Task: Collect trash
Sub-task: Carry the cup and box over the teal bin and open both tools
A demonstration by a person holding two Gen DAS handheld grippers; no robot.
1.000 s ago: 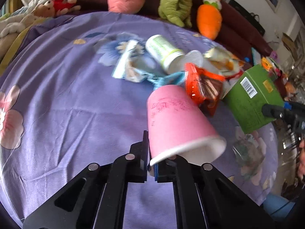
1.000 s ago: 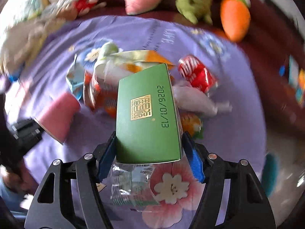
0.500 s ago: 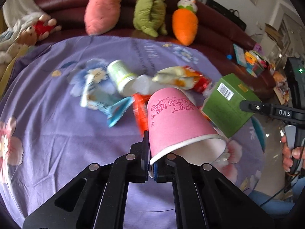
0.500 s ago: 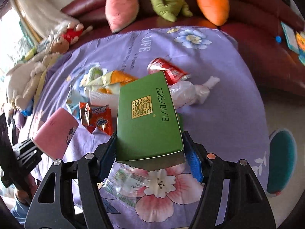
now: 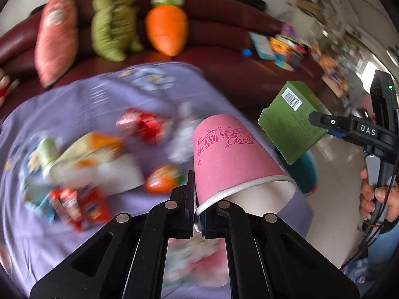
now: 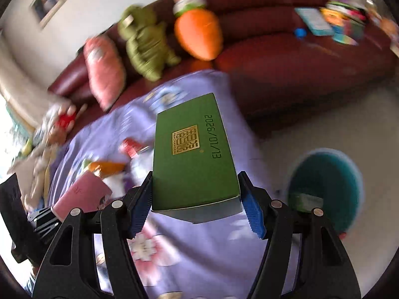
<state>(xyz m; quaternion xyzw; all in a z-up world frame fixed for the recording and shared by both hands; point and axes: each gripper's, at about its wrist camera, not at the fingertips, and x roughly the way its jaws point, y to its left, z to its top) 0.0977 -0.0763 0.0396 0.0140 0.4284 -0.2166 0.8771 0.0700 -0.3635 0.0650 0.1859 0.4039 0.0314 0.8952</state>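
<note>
Left tongs (image 5: 198, 214) pinch the pink cup (image 5: 234, 159) by its rim; right tongs (image 6: 195, 206) clamp the green box (image 6: 192, 152), both aloft near the teal bin (image 6: 324, 189). Neither binned; wrappers (image 5: 79, 201) and can (image 5: 142, 127) remain on the surface (image 5: 104, 104)

Your obstacles: wrapper pile (image 5: 94, 159) crowding purple cloth (image 5: 82, 104); plush toys (image 5: 164, 27) lining sofa. Passage: bare floor (image 6: 294, 139) around teal bin (image 6: 324, 189).
</note>
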